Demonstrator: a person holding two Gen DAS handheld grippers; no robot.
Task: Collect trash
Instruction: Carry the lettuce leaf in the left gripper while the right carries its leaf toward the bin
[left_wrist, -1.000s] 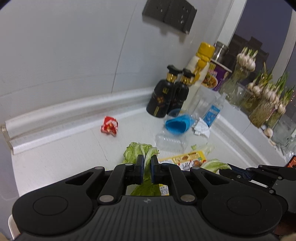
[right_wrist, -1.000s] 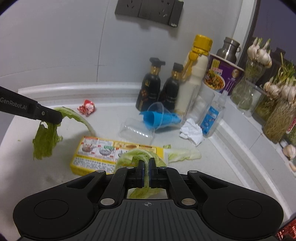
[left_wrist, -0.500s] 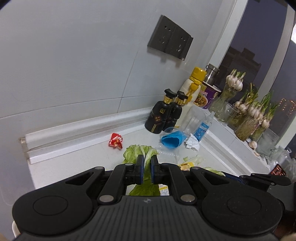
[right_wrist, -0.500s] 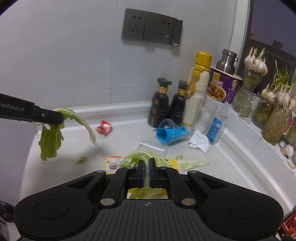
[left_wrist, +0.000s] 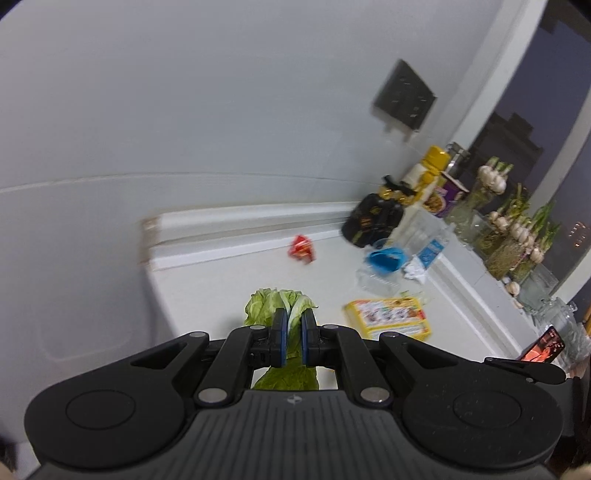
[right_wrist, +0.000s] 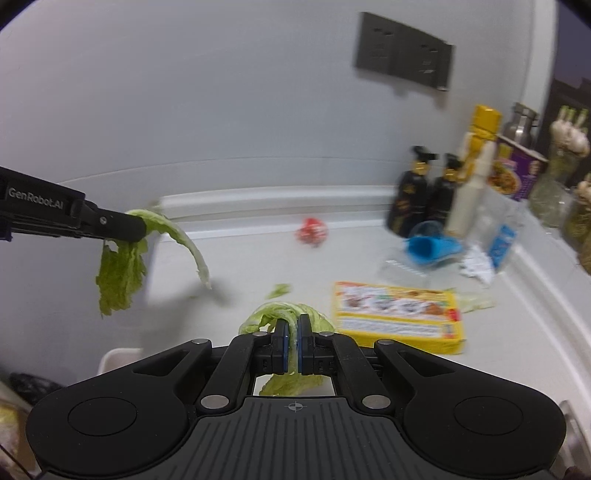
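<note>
My left gripper (left_wrist: 290, 341) is shut on a green lettuce leaf (left_wrist: 280, 302), held in the air at the counter's left end. It also shows in the right wrist view (right_wrist: 136, 229), with its leaf (right_wrist: 120, 273) hanging down. My right gripper (right_wrist: 291, 345) is shut on another lettuce leaf (right_wrist: 284, 312), above the counter. On the white counter lie a yellow food box (right_wrist: 397, 319), a red crumpled wrapper (right_wrist: 312, 230), a small leaf scrap (right_wrist: 279, 290), a crumpled white tissue (right_wrist: 478, 264) and a clear plastic tray (right_wrist: 408, 271).
Two black pump bottles (right_wrist: 424, 195), a yellow-capped bottle (right_wrist: 472, 166), a blue funnel (right_wrist: 430, 249), a purple noodle cup (right_wrist: 513, 173) and jars of garlic (left_wrist: 509, 236) stand at the back right. A white bin rim (right_wrist: 118, 356) and dark bag show lower left.
Both grippers have risen and pulled back to the left with their leaves. The counter items look smaller and farther right. A small leaf scrap now lies on the counter.
</note>
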